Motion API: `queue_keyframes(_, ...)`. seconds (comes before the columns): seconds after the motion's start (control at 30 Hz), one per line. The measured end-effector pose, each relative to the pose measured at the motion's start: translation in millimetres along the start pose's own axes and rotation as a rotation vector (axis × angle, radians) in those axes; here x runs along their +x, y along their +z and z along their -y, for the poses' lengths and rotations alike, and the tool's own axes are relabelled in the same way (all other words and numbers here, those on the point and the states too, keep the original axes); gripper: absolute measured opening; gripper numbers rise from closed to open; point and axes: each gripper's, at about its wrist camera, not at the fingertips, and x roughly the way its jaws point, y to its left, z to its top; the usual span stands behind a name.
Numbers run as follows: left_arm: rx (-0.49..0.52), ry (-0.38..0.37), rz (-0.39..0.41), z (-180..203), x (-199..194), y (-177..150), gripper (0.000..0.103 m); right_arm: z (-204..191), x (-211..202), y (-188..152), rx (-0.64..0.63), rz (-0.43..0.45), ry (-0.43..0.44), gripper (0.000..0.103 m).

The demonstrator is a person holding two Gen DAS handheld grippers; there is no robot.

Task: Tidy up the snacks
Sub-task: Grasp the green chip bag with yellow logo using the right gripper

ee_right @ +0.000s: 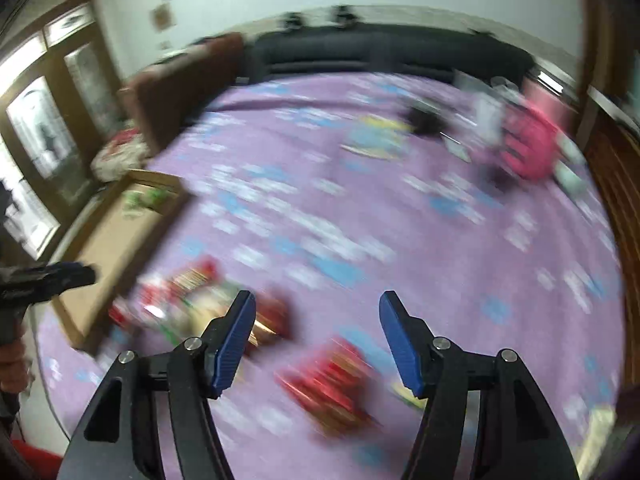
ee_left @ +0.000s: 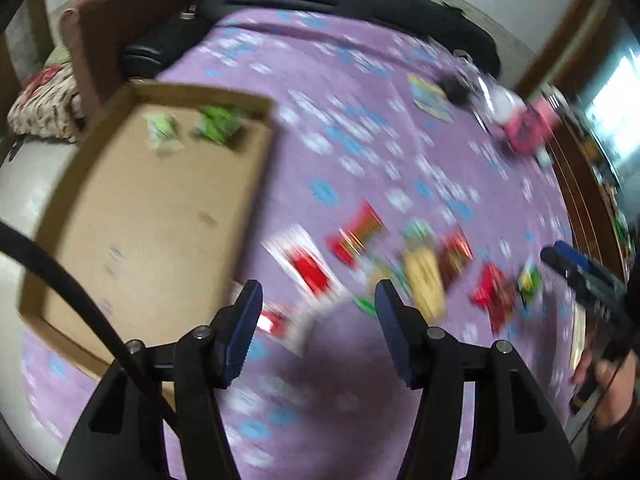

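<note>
1. Left wrist view: the left gripper (ee_left: 318, 300) hangs with jaws spread wide and nothing between them, over the purple patterned bedspread (ee_left: 360, 120). A white-and-red packet (ee_left: 306, 270) lies just ahead between the fingers; a blurred cluster of snack packets (ee_left: 424, 264) spreads to its right. A shallow cardboard tray (ee_left: 132, 216) on the left holds 2 green packets (ee_left: 192, 128).

2. Right wrist view: the right gripper (ee_right: 317, 304) is also wide apart and empty. A red packet (ee_right: 332, 376) lies below its fingers; bare bedspread stretches ahead.
</note>
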Motion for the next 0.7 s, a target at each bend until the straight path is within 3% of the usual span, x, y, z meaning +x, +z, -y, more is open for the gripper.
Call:
queue_keyframes(0.17, 0.024, -0.003, -0.100, 40, 33, -31, 0.060, 46, 3, -35, 0.065, -0.041, -0.077, 0.065)
queue_keyframes(0.27, 0.016, -0.005, -0.124, 52, 39, -36, 0.060, 62, 15, -39, 0.135, -0.055, -0.031, 0.065)
queue_keyframes(0.5, -0.038, -0.024, -0.132, 81, 42, -39, 0.060, 34, 42, -34, -0.110, -0.066, -0.027, 0.064)
queue_keyframes(0.6, -0.074, -0.055, -0.149, 96, 46, -38, 0.060, 32, 51, -35, -0.193, -0.086, -0.038, 0.043)
queue_keyframes(0.7, -0.104, -0.075, -0.160, 117, 53, -37, 0.060, 34, 49, -37, -0.223, -0.095, -0.030, 0.043)
